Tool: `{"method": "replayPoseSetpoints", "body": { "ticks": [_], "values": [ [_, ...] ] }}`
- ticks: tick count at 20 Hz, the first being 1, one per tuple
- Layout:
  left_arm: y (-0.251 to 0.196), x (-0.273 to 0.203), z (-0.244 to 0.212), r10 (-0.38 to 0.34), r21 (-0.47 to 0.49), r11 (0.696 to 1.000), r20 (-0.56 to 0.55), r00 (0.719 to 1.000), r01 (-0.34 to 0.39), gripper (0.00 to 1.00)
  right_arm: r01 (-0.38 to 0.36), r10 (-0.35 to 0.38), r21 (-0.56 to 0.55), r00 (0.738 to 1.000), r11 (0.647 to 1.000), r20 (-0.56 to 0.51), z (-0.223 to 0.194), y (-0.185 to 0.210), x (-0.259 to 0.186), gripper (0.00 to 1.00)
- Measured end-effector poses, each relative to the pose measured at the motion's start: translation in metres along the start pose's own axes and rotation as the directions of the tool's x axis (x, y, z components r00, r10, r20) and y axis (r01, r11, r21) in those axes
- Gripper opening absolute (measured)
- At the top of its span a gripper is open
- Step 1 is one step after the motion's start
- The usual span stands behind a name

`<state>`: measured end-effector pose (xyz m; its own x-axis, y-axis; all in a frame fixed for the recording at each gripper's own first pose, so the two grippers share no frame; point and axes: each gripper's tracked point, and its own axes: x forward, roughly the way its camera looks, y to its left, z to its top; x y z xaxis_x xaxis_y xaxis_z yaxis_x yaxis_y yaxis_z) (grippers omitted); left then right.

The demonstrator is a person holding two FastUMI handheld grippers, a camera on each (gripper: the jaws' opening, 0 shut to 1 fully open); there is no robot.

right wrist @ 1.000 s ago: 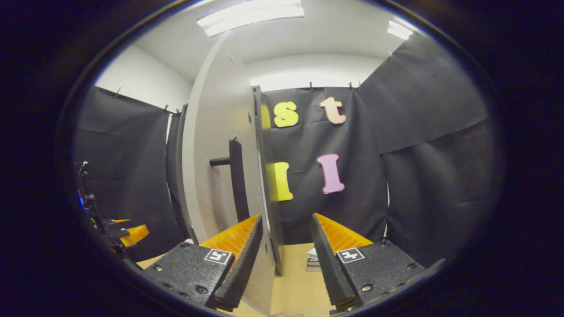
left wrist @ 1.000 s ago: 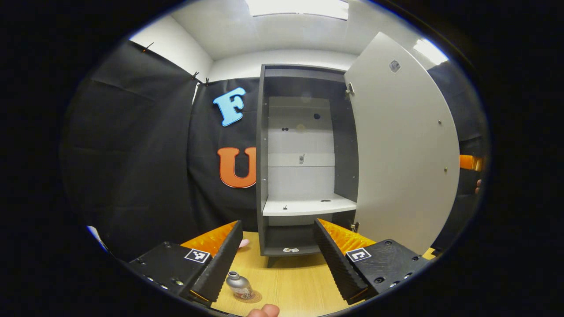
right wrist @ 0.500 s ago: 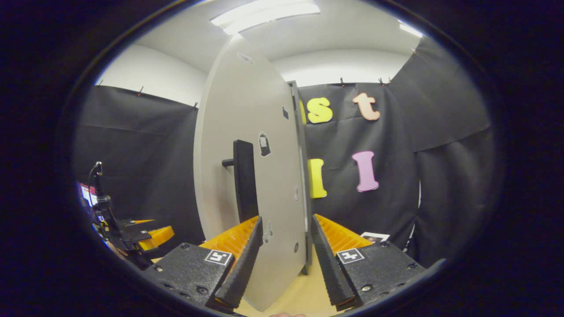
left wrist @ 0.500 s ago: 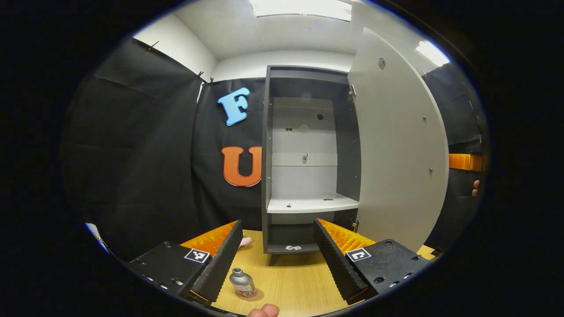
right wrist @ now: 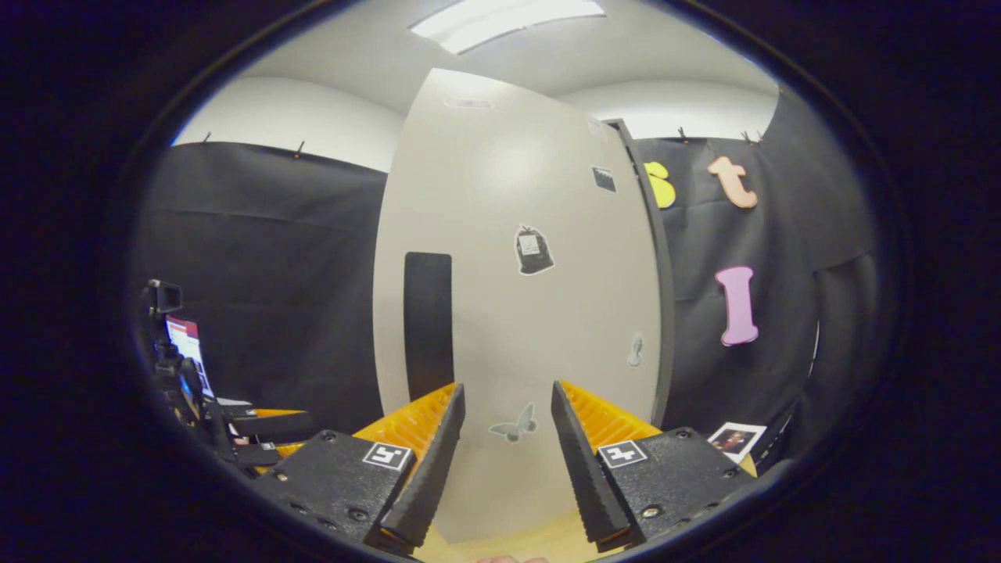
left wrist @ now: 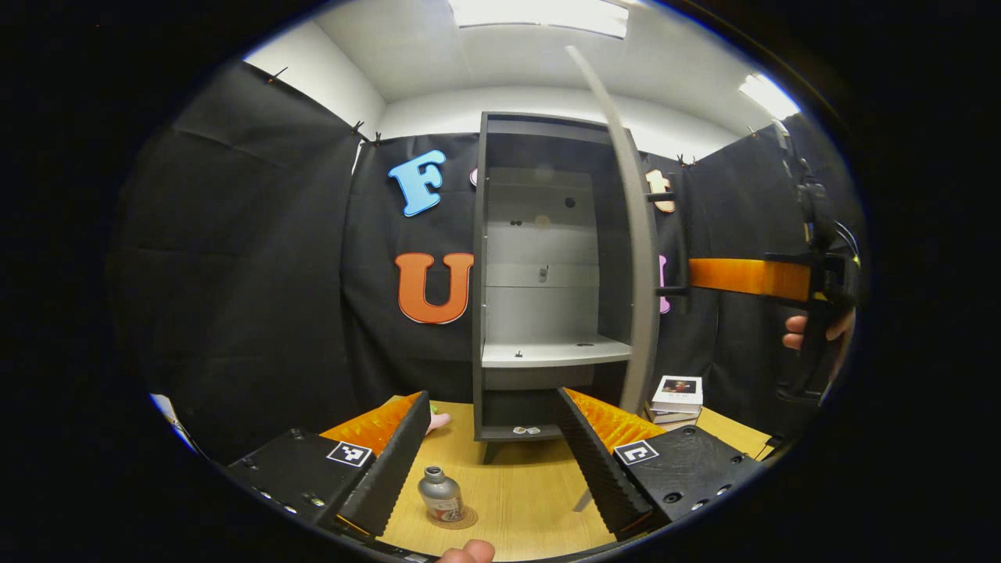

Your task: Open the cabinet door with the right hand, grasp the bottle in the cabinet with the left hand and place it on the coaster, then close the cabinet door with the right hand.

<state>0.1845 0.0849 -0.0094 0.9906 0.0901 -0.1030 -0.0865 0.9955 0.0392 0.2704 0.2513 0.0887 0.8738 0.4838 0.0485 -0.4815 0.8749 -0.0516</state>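
The left gripper (left wrist: 493, 453) is hanging above the tabletop (left wrist: 532, 500) with its jaws standing apart and nothing between them. Just below and slightly toward its left jaw, the bottle (left wrist: 440, 494) is sitting upright on the coaster (left wrist: 461, 519), so that part of the job looks finished. It is a small metal bottle with a narrow neck; I am guessing it is light, rigid and a bit slick, and if it needed lifting again, the round body under the shoulder would be the safer place to pinch than the neck.

Ahead of those jaws the cabinet (left wrist: 547, 274) is standing with its shelf bare, and the cabinet door (left wrist: 637, 258) is showing nearly edge-on to the right. Beyond it the right gripper (left wrist: 747, 277) is reaching in toward the door's outer side, with a hand (left wrist: 813, 332) behind it. A small stack of books (left wrist: 676, 395) is lying on the tabletop past the right jaw.

In the right gripper view, the right gripper (right wrist: 504, 461) is also gaping, jaws apart and gripping nothing, with the flat door panel (right wrist: 516, 313) directly in front of them. The dark handle (right wrist: 428, 324) is running upright just beyond the left jaw. The door is a stiff, hinged board that should swing easily; pushing on the panel near the handle side, far from the hinges, is probably what the closing calls for
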Motion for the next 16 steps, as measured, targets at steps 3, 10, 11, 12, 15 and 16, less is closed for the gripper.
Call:
{"method": "replayPoseSetpoints", "body": {
  "ticks": [3,10,11,12,15,16],
  "values": [
    [0.01,0.001,-0.002,0.001,-0.007,1.0,0.005,1.0,-0.001,0.96,-0.034,0.034,0.041,0.999,0.999,-0.012,-0.006,0.015,0.027,0.73],
    [0.03,0.007,-0.015,0.023,-0.012,1.0,-0.011,1.0,-0.023,0.97,0.022,-0.024,0.067,0.999,0.998,0.032,0.003,0.007,0.06,0.71],
    [0.032,0.009,-0.017,0.03,-0.016,0.999,-0.011,0.999,-0.03,0.97,0.033,-0.035,0.071,0.999,0.997,0.034,0.0,0.004,0.056,0.73],
    [0.032,0.009,-0.018,0.031,-0.021,0.999,-0.007,0.999,-0.032,0.97,0.04,-0.042,0.066,0.999,0.997,0.034,-0.004,0.001,0.055,0.74],
    [0.022,0.012,-0.022,0.009,-0.052,0.999,0.002,1.0,-0.009,0.96,0.103,-0.102,0.07,0.995,0.992,-0.025,-0.033,-0.019,0.022,0.74],
    [0.021,0.011,-0.021,0.006,-0.059,0.998,0.012,1.0,-0.006,0.95,0.114,-0.111,0.081,0.993,0.99,-0.04,-0.039,-0.021,0.009,0.71]
  ]
}}
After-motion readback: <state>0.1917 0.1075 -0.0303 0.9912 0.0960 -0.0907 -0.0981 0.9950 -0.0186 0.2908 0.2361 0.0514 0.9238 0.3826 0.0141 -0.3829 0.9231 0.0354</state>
